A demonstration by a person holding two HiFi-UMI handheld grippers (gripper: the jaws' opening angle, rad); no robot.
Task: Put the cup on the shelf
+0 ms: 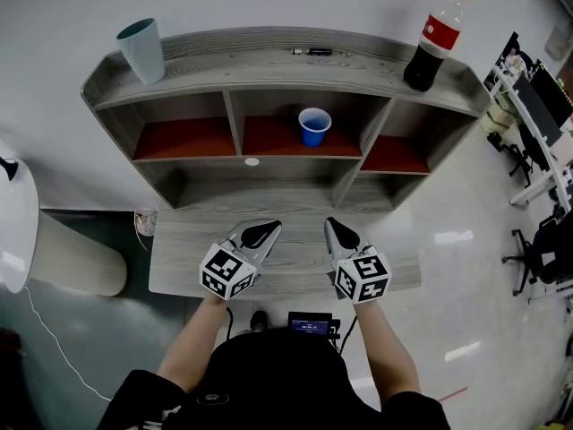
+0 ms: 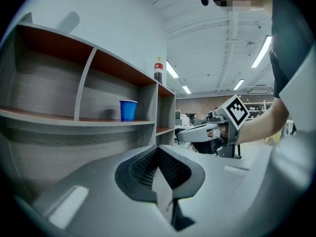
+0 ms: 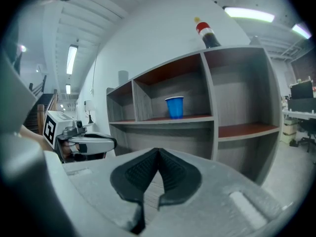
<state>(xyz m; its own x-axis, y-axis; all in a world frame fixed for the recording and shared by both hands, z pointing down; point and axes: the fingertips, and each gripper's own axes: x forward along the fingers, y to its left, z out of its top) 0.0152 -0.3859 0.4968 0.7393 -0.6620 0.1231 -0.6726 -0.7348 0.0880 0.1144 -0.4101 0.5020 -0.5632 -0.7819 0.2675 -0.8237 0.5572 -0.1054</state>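
1. Head view: a blue cup (image 1: 314,125) stands upright in the middle compartment of the shelf (image 1: 269,61). The left gripper (image 1: 262,233) and right gripper (image 1: 340,235) are side by side over the desk (image 1: 179,249) below it.
2. Left gripper view: the jaws are pressed together with nothing between them, and the cup (image 2: 128,109) stands on the shelf board ahead.
3. Right gripper view: the jaws are likewise together and empty. The cup (image 3: 175,106) is in the middle compartment, with a cola bottle (image 3: 207,33) on the shelf's top.

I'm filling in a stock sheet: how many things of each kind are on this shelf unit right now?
Cups: 2, the pale teal cup on top and the blue cup in the middle compartment
Bottles: 1, the cola bottle on top
Pen-like sticks: 1, the dark stick on top
Total: 4
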